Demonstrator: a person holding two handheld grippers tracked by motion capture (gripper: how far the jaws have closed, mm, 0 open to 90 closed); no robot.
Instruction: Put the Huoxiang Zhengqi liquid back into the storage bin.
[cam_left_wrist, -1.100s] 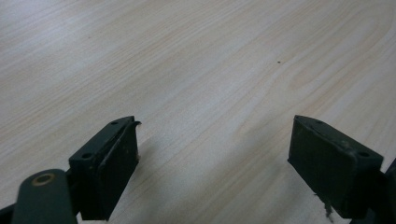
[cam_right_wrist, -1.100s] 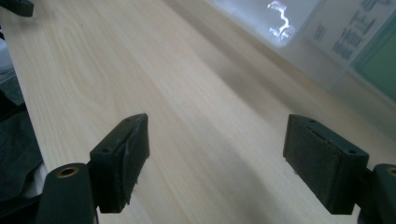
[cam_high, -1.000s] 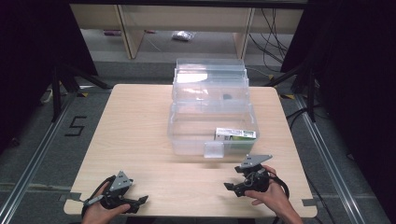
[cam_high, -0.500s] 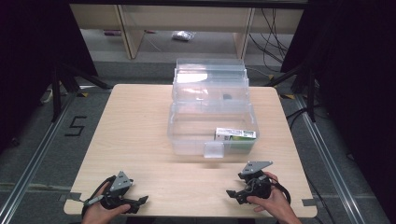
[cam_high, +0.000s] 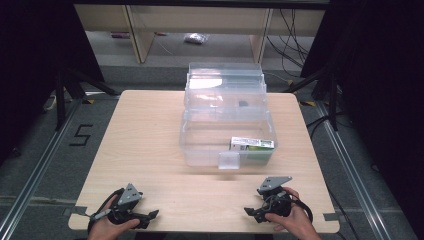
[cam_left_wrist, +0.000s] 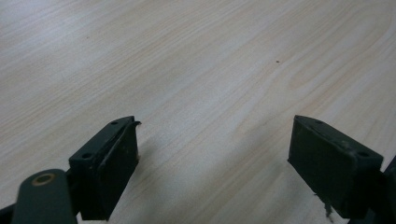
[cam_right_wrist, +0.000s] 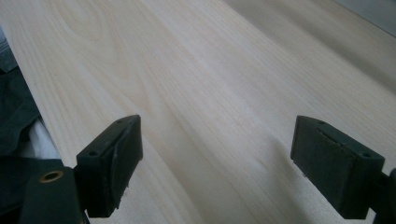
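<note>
Clear plastic box (cam_high: 225, 127) blocks table (cam_high: 145, 145) centre-rear; bare wood free on both flanks and along front.

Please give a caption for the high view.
Two open grippers, left gripper and right gripper, rest before clear box.

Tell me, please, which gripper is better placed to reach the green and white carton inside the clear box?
Probably the right gripper. The green and white carton lies in the right front part of the clear box, more directly ahead of it. The left gripper sits by the table's opposite near corner. Both are open and empty.
</note>
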